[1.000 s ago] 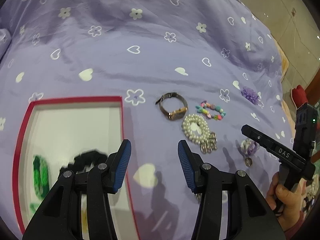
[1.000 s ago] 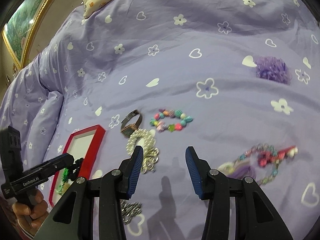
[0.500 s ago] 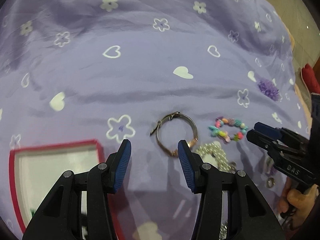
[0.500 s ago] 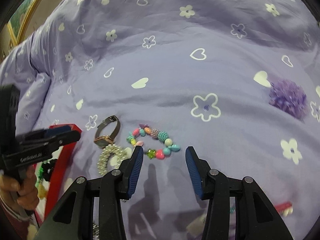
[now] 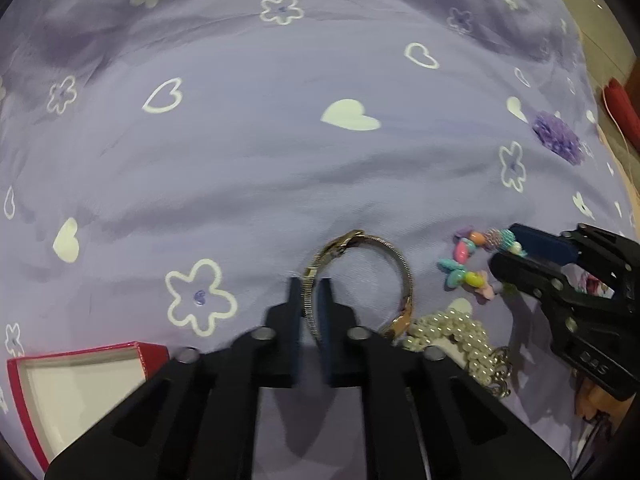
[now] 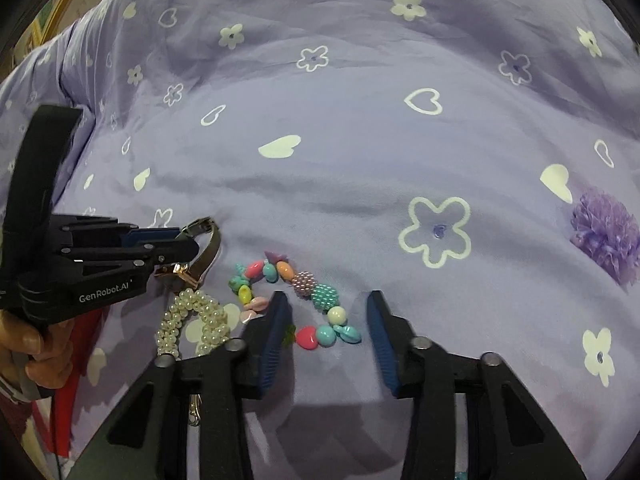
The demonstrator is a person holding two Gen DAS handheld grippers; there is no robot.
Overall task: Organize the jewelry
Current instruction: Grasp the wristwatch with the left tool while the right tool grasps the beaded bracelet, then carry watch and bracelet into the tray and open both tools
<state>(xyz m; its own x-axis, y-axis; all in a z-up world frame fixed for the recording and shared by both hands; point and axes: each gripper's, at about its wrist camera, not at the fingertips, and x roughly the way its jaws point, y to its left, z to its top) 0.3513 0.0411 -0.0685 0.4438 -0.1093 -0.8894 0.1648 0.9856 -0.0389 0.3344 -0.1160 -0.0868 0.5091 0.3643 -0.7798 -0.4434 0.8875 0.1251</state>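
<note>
My left gripper (image 5: 309, 292) is shut on the band of a gold wristwatch (image 5: 394, 268) that lies on the purple bedspread. The watch also shows in the right wrist view (image 6: 206, 248), pinched by the left gripper (image 6: 182, 240). My right gripper (image 6: 326, 300) is open, its fingers straddling one side of a colourful bead bracelet (image 6: 316, 296); the bracelet also shows in the left wrist view (image 5: 466, 268), with the right gripper (image 5: 516, 248) over it. A pearl bracelet (image 5: 460, 336) lies beside the watch.
A red box with a white inside (image 5: 76, 376) sits at the lower left. A purple fluffy hair tie (image 6: 606, 232) lies to the right on the bedspread (image 6: 360, 140). A red object (image 5: 620, 112) and the floor lie beyond the bed's right edge.
Both grippers moved forward and down to the jewelry. My left gripper closed on the watch band. My right gripper came down around the bead bracelet, still open.
</note>
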